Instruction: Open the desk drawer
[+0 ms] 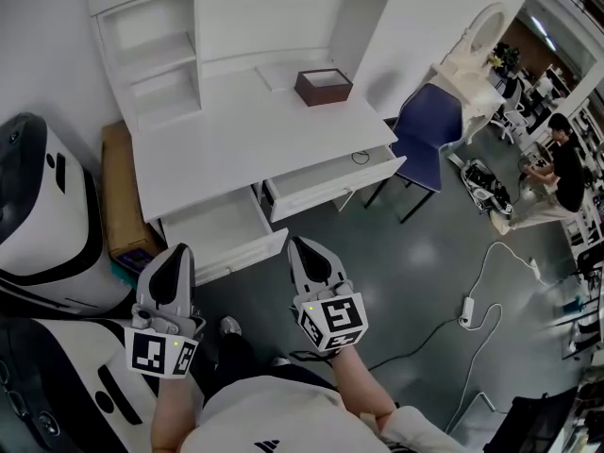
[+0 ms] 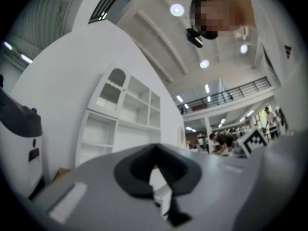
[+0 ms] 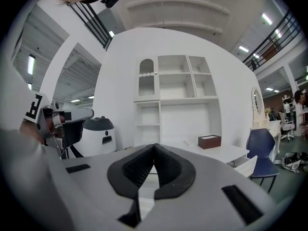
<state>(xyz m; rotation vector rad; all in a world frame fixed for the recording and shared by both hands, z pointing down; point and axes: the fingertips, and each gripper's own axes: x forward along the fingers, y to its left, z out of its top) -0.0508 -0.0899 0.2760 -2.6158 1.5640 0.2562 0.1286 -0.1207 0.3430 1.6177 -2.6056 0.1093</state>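
Observation:
The white desk (image 1: pixel 236 135) with a shelf hutch stands ahead of me. Both of its drawers are pulled out: the left drawer (image 1: pixel 222 229) and the right drawer (image 1: pixel 332 179), which holds a small dark cable. A brown box (image 1: pixel 324 86) sits on the desktop. My left gripper (image 1: pixel 179 251) is shut and empty, hanging just in front of the left drawer. My right gripper (image 1: pixel 300 243) is also shut and empty, in front of the gap between the drawers. In the right gripper view the pads (image 3: pixel 144 163) meet, with the desk (image 3: pixel 226 153) beyond. The left gripper (image 2: pixel 155 148) shows its pads closed too.
A large white machine (image 1: pixel 38 215) and a cardboard box (image 1: pixel 121 192) stand left of the desk. A blue chair (image 1: pixel 429 140) and a vanity mirror (image 1: pixel 481 41) are on the right. A power strip with a cable (image 1: pixel 467 310) lies on the floor. A person (image 1: pixel 566 173) crouches far right.

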